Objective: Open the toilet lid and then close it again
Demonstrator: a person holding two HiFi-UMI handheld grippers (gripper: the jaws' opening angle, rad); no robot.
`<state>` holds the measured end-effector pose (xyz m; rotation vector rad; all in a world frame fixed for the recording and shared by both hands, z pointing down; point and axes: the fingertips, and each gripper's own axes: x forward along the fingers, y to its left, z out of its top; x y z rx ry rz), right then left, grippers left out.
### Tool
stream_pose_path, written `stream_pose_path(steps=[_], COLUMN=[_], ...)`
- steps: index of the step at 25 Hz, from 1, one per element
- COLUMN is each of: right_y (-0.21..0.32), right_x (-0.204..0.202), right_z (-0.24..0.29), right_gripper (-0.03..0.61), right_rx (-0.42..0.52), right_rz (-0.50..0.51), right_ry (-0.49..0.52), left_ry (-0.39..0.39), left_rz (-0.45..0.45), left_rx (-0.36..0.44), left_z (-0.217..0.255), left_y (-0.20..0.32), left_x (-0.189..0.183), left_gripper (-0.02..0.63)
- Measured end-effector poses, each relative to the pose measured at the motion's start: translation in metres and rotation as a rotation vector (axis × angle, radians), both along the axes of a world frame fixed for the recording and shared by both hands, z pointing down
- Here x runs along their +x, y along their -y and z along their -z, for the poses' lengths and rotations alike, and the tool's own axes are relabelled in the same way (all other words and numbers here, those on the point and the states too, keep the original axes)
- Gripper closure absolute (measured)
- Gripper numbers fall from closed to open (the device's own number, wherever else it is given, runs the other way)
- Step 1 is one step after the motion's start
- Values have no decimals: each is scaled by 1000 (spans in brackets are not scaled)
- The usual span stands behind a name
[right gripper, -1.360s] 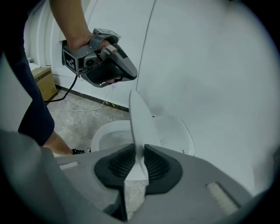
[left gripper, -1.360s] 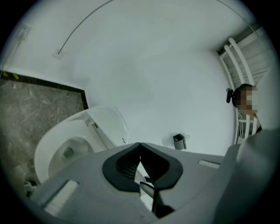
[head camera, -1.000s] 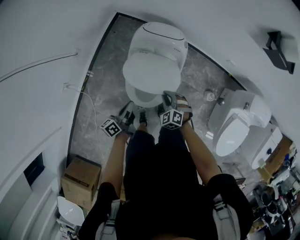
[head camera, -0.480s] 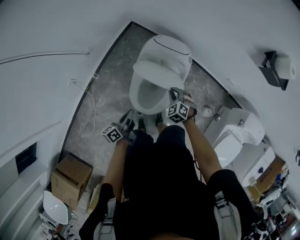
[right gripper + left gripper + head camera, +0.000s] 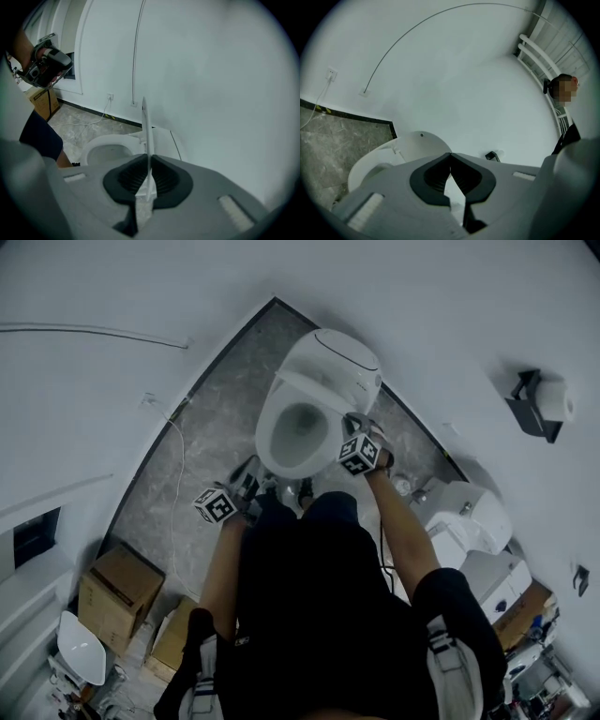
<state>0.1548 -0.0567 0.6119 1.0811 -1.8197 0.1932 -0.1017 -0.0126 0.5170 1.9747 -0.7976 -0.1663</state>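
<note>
The right gripper (image 5: 149, 176) pinches the thin edge of the lid (image 5: 145, 126), its jaws having just closed further on it. The lid stands almost upright above the seat (image 5: 101, 143), at the far edge of the floor (image 5: 79, 124) by the wall (image 5: 211, 70). The hold is narrow and on smooth plastic. A twist of the wrist could let the edge slide out, and the lid would likely slam onto the seat. The left gripper (image 5: 450, 159), pressed together and empty, looks too far off to catch it.
</note>
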Motion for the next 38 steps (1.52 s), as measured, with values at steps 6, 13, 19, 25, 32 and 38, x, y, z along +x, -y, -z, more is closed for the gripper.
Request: stream_pose_path(steps=[6, 13, 19, 25, 32, 38], right_y=[16, 42, 66, 85, 104, 119], right_x=[20, 44, 67, 86, 105, 122], right_z=[6, 11, 13, 13, 10, 6], right_gripper=[554, 554, 554, 554, 552, 549], right_rx=[4, -9, -55, -68, -81, -95], right_rz=[-35, -66, -86, -117, -149, -179], right_ry=[13, 23, 48, 71, 104, 110], left_ry=[94, 121, 123, 126, 142, 160], left_rz=[1, 32, 82, 87, 88, 90], left_rx=[43, 66, 78, 67, 55, 45], left_z=[6, 16, 14, 11, 12, 9], left_y=[-3, 6, 14, 19, 20, 16], left_x=[-1, -12, -16, -10, -10, -15], left_gripper=[603, 603, 603, 603, 603, 603])
